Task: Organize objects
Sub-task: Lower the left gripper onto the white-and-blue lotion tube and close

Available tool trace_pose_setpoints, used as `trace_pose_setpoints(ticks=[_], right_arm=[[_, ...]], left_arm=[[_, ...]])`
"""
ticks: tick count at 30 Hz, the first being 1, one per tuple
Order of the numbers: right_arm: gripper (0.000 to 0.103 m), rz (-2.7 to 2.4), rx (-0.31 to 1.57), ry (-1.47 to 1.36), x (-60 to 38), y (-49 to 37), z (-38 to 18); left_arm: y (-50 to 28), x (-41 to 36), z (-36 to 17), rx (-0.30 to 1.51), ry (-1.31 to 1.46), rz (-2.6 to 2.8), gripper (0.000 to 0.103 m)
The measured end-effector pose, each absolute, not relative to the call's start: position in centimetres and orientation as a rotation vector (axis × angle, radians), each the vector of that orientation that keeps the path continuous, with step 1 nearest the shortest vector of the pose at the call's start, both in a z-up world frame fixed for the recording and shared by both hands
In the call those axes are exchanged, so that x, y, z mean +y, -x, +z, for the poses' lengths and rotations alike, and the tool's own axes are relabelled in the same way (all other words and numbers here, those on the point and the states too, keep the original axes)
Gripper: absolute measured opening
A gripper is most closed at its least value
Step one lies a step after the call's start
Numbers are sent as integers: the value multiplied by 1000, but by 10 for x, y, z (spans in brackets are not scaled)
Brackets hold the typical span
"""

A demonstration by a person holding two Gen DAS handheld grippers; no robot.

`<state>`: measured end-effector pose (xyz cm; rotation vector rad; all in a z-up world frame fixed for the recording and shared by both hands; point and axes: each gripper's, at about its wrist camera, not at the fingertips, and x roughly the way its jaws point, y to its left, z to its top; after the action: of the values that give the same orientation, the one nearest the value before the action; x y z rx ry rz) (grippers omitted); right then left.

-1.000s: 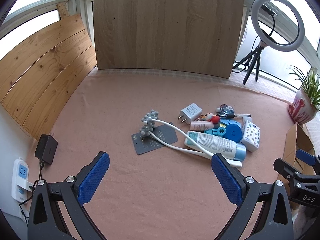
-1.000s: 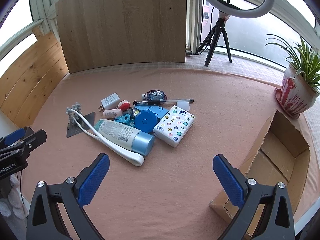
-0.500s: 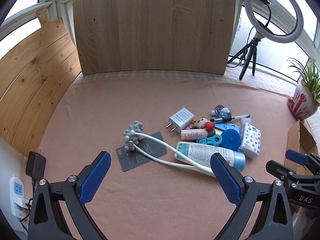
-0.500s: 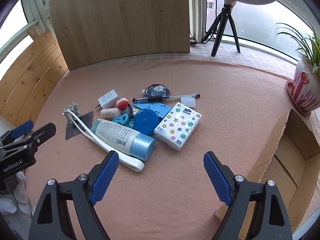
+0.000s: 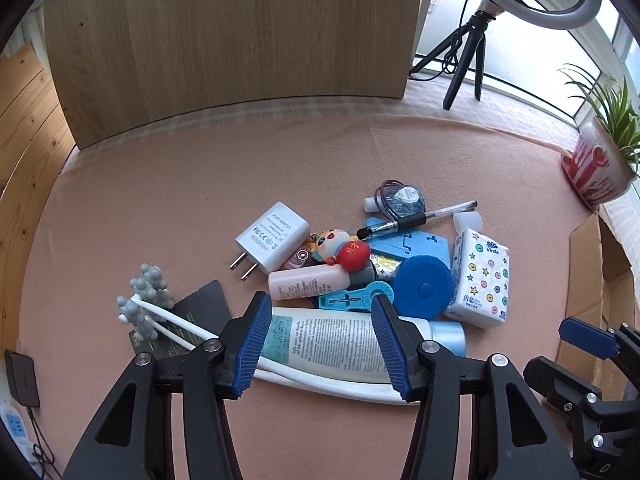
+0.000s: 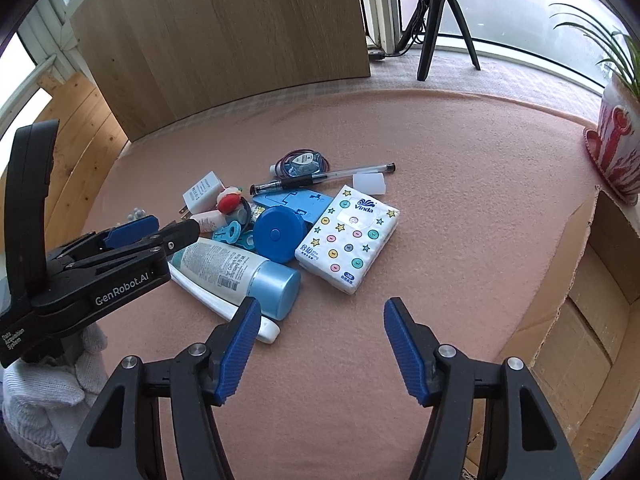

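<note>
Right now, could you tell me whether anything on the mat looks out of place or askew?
Yes: the small items are heaped together, with the pen lying across the blue stand and the lotion tube resting on the white wand.

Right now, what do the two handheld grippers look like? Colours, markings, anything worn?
Both the left gripper and the right gripper are black plastic clamp frames with silver rivets and ribbed blue pads. The left one's side reads "GenRobot.AI". A white knitted glove is worn on the hand holding it.
</note>
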<state>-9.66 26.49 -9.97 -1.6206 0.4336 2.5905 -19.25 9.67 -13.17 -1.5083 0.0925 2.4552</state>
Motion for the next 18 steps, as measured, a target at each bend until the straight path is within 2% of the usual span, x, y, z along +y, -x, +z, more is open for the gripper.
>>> trace_pose_setpoints(ticks=[18], right_arm=[[60,2562,538,1584,290,81,-95]], left_arm=[[181,129,-169,110,1555,2318,49]])
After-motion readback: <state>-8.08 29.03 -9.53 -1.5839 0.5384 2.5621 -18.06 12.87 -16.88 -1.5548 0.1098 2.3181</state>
